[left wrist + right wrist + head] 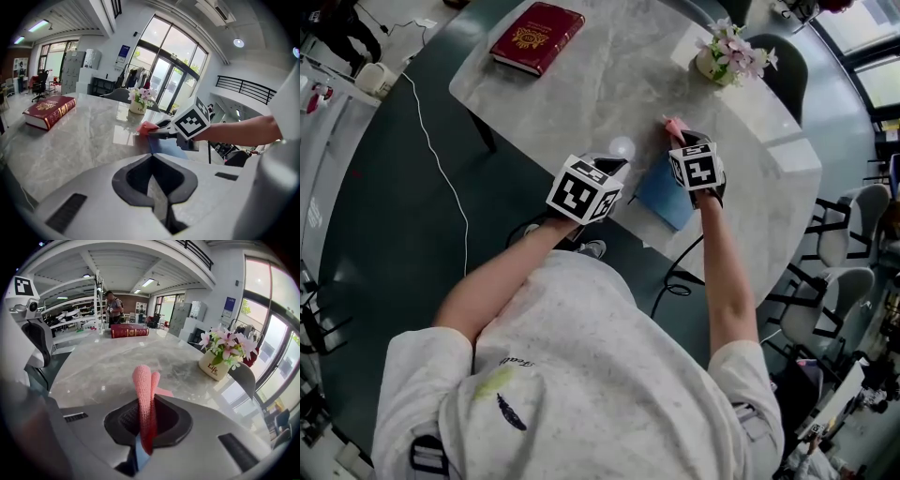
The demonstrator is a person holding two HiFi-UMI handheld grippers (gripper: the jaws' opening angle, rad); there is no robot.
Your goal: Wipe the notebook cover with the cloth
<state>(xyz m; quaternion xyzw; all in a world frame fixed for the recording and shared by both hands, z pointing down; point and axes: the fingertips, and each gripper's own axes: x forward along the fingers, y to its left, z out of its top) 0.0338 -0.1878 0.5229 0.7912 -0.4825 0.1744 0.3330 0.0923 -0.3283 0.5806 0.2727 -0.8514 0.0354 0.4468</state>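
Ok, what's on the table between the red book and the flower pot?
Nothing. Only bare marble tabletop runs between the red book and the flower pot. The head view shows it, and the right gripper view agrees.

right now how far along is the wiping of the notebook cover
Done: the right gripper is shut on the pink cloth. In hand: it holds the cloth at the far edge of the blue notebook; whether they touch isn't clear. The left gripper, jaws together and empty, hovers beside the notebook. Left: the wiping strokes across the cover; nothing shows any made yet.
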